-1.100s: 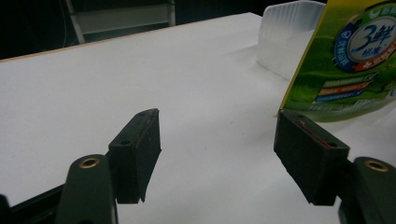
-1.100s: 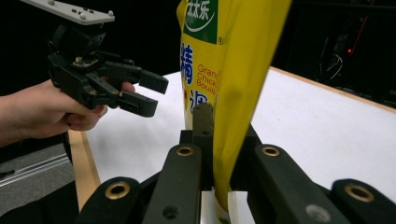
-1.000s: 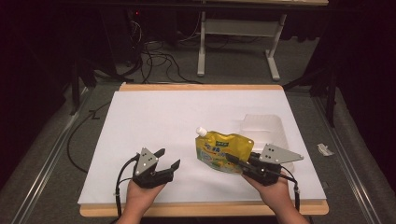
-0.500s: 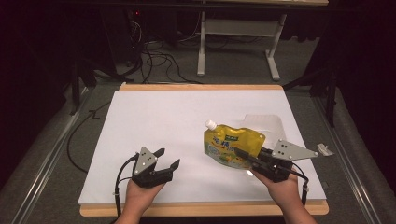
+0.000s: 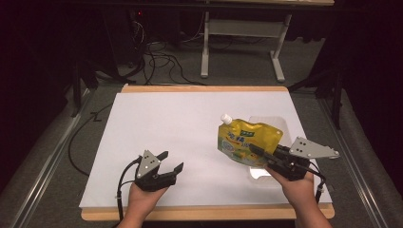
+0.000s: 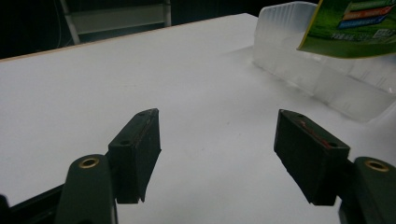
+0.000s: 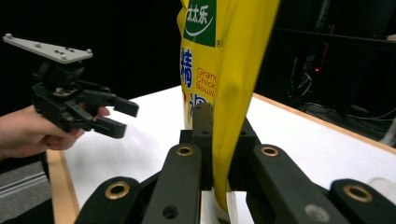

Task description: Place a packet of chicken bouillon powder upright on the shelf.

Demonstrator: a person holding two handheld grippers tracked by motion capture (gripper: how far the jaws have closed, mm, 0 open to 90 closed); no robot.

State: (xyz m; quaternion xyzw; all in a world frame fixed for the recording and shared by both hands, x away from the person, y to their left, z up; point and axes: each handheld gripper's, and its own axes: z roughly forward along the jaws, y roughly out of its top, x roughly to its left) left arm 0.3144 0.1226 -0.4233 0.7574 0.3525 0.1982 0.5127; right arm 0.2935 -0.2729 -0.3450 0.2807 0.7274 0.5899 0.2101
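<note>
A yellow spout pouch (image 5: pixel 244 137) with a white cap hangs upright above the table's right side. My right gripper (image 5: pixel 254 149) is shut on its lower edge. In the right gripper view the pouch (image 7: pixel 224 70) rises from between the closed jaws of that gripper (image 7: pixel 219 122). Behind and below the pouch stands a clear plastic bin (image 5: pixel 288 129), partly hidden by it. My left gripper (image 5: pixel 171 161) rests open near the front left, holding nothing. The left gripper view looks past that open gripper (image 6: pixel 217 154) toward the bin (image 6: pixel 317 74), with the pouch's corner (image 6: pixel 355 28) hanging over it.
A white sheet (image 5: pixel 190 118) covers the wooden table board (image 5: pixel 204 89). Beyond the far edge, cables (image 5: pixel 157 57) lie on the floor beside a grey desk frame (image 5: pixel 237 28). My left gripper (image 7: pixel 121 116) and its hand (image 7: pixel 28 130) appear in the right gripper view.
The right gripper has carried the pouch rightward and raised it more upright, over the clear bin. The left gripper has stayed in place, open.
</note>
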